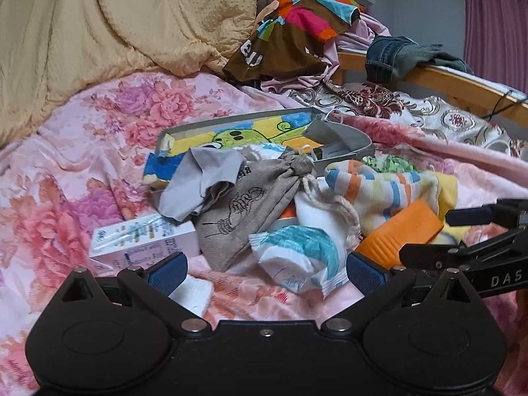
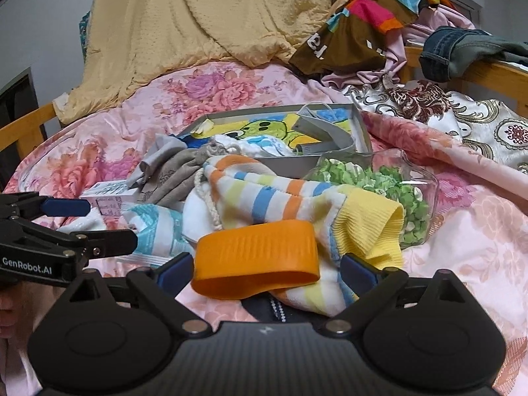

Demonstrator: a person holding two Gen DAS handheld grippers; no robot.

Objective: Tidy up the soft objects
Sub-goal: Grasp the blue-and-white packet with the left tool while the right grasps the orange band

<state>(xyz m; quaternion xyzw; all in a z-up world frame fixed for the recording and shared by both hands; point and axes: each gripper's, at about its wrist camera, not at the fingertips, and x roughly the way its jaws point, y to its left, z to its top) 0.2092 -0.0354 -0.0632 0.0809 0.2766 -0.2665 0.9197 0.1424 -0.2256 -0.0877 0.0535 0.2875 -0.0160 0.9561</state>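
A heap of soft things lies on the pink floral bedspread (image 1: 82, 165). In the left wrist view my left gripper (image 1: 265, 260) stands open around a white and teal packet (image 1: 297, 257), pads apart from it. Behind the packet are a grey drawstring pouch (image 1: 244, 198), a white drawstring pouch (image 1: 316, 211) and a grey cloth (image 1: 198, 181). In the right wrist view my right gripper (image 2: 265, 260) is open wide around an orange band (image 2: 257, 257); the right pad is clear of it. The band rests against a striped sock (image 2: 264, 194) with a yellow cuff.
An open grey tin (image 2: 280, 161) with a cartoon lining sits behind the heap. A glass bowl (image 2: 425, 178) of green pieces stands to the right, a white carton (image 1: 142, 241) to the left. A yellow quilt (image 1: 115, 16), piled clothes and a wooden bed rail (image 1: 462, 85) are at the back.
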